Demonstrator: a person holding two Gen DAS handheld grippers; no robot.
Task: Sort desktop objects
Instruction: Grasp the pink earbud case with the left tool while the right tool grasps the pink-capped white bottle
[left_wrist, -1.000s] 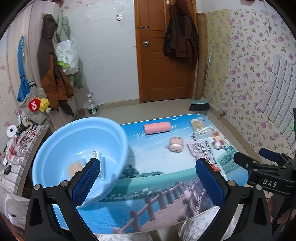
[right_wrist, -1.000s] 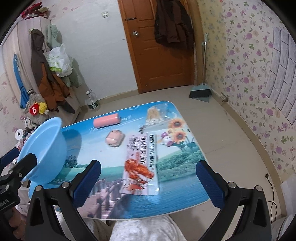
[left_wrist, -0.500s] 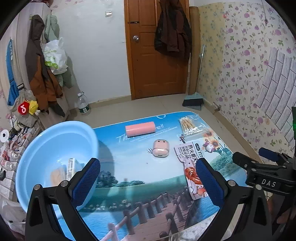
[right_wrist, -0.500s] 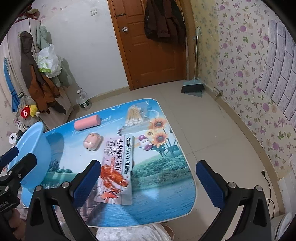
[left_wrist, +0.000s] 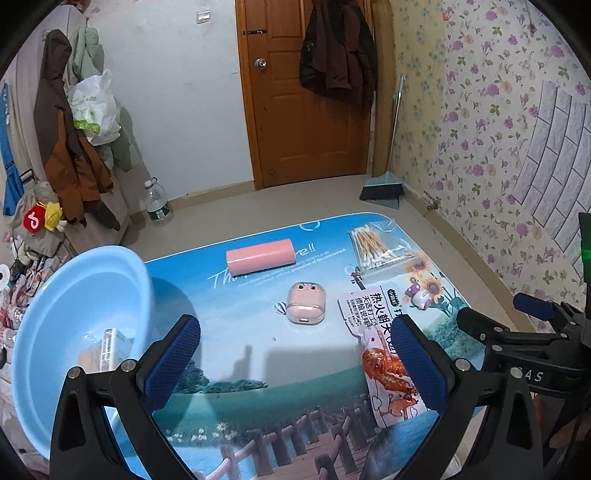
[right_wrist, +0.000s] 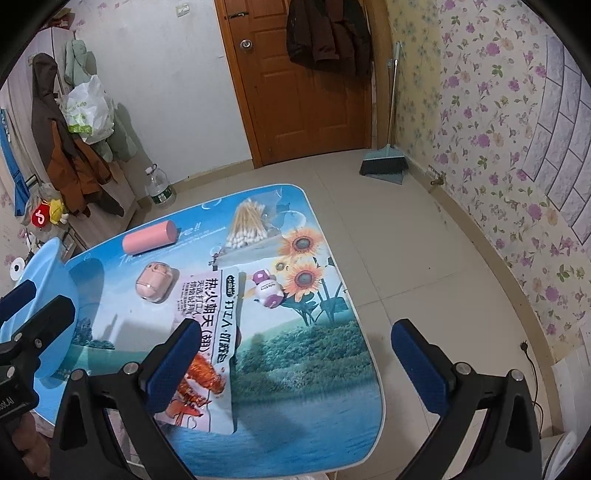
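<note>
On the picture-printed table (left_wrist: 236, 343) lie a pink cylinder (left_wrist: 260, 256), a pink earbud case (left_wrist: 306, 302), a bag of cotton swabs (left_wrist: 373, 245), a snack packet with a lobster print (left_wrist: 384, 350) and a small purple-white toy (right_wrist: 267, 290). A light-blue basin (left_wrist: 74, 325) sits at the table's left edge with a small box (left_wrist: 110, 347) inside. My left gripper (left_wrist: 295, 362) hovers open above the table's near middle. My right gripper (right_wrist: 295, 360) is open over the near right part, its left finger above the snack packet (right_wrist: 207, 332).
Beyond the table are a wooden door (left_wrist: 306, 96) with a dark coat, a broom and dustpan (left_wrist: 382, 188), a water bottle (left_wrist: 157, 203) on the floor and coats hanging at the left (left_wrist: 70, 147). Tiled floor lies right of the table (right_wrist: 424, 258).
Both views have swung rightward and away from the basin. The left gripper has left the basin and now hangs over the middle of the table; both grippers stay open.
</note>
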